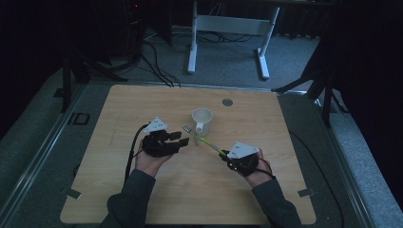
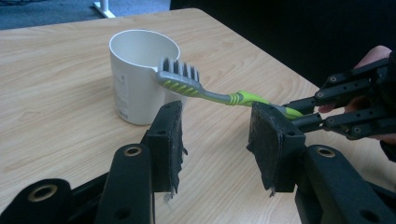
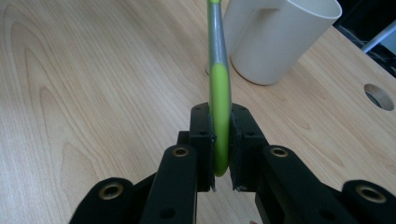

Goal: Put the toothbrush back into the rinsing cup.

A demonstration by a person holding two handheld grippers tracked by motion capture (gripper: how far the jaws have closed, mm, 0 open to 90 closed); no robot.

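Observation:
A green and grey toothbrush [image 1: 205,141] is held level above the wooden table [image 1: 142,109], with my right gripper [image 1: 223,154] shut on its green handle [image 3: 219,93]. Its bristled head [image 2: 180,77] points up beside the rim of a white mug [image 2: 135,79], which stands upright [image 1: 202,119] at the table's middle. My left gripper [image 1: 184,138] is open just left of the brush, its pads [image 2: 170,140] bare. In the left gripper view the brush's neck passes beyond the jaws, and the right gripper [image 2: 299,111] shows at the right. The mug [image 3: 280,37] stands ahead of the right gripper [image 3: 219,121].
A round cable hole [image 1: 227,101] sits in the table behind the mug. Bits of tape [image 1: 72,193] mark the near corners. Beyond the table stand white desk legs [image 1: 192,52] and cables on the floor. Grey rails run along both sides.

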